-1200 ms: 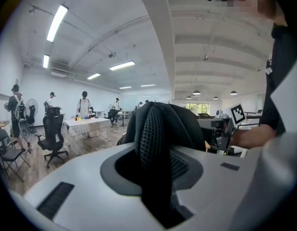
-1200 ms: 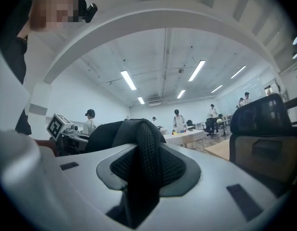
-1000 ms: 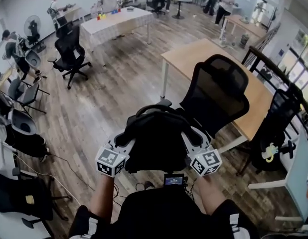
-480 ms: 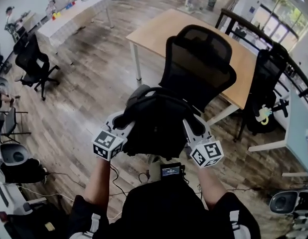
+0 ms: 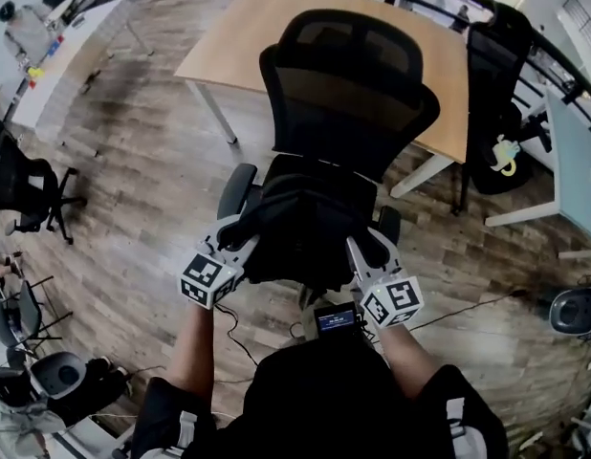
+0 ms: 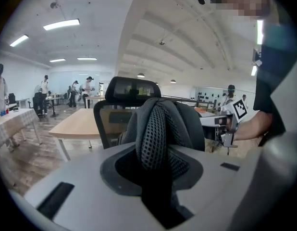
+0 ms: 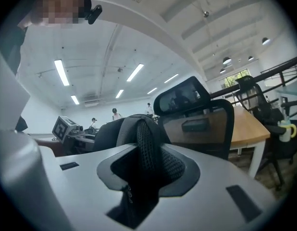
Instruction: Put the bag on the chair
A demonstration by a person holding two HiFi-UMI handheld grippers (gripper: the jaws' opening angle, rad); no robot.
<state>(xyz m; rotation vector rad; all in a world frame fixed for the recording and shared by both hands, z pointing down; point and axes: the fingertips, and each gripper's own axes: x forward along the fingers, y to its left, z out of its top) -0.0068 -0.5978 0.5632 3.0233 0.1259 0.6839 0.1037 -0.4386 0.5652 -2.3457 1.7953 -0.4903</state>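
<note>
A black backpack [image 5: 310, 223] hangs between my two grippers, over the seat of a black mesh office chair [image 5: 348, 94]. My left gripper [image 5: 236, 245] is shut on the bag's padded mesh strap [image 6: 155, 129] on its left side. My right gripper [image 5: 364, 249] grips the other mesh strap [image 7: 148, 150] on the right side, and its jaws are closing on the strap between them. The chair's headrest [image 6: 133, 87] rises behind the bag in the left gripper view, and the headrest [image 7: 182, 97] shows in the right gripper view too. Whether the bag's underside touches the seat is hidden.
A wooden table [image 5: 276, 27] stands just behind the chair. Another black chair [image 5: 496, 75] is at the right by a railing, and one more black chair [image 5: 18, 180] at the left. Cables lie on the wood floor [image 5: 133, 161] near my feet.
The chair has come closer and now lies right under the bag. Both grippers carried the bag forward over the seat, still holding its straps.
</note>
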